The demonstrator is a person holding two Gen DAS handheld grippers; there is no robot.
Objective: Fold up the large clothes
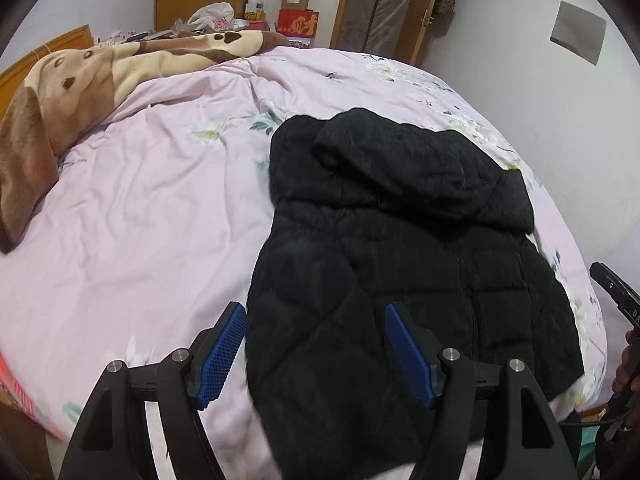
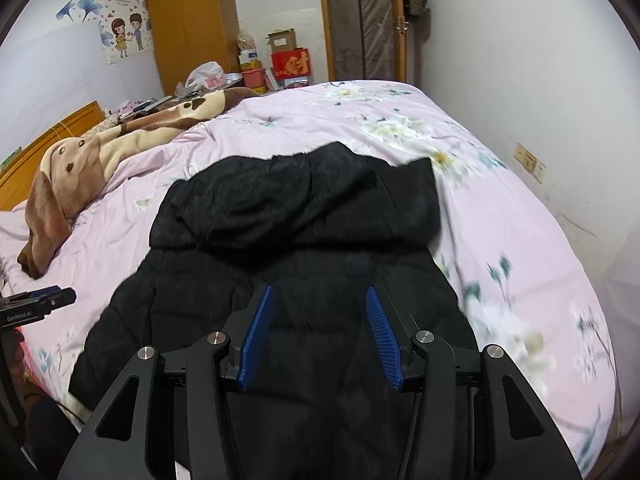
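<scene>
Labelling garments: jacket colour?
Black, quilted jacket; right wrist view shows it best.

- A large gold "财" stands on the red box (image 2: 289, 64), just right of the wooden wardrobe (image 2: 192, 24).
- "GenRobot.AI" is printed on the left tool (image 2: 38, 303), at the bed's (image 2: 500, 240) left edge.

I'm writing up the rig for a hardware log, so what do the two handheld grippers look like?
Both match: the left gripper and right gripper have matte black linkage arms with triangular cutouts and silver pivot pins. Each finger carries a long blue pad with a ribbed or studded face. White lettering marks the black housing of the left one, and a thin black cable trails by the right one.
</scene>
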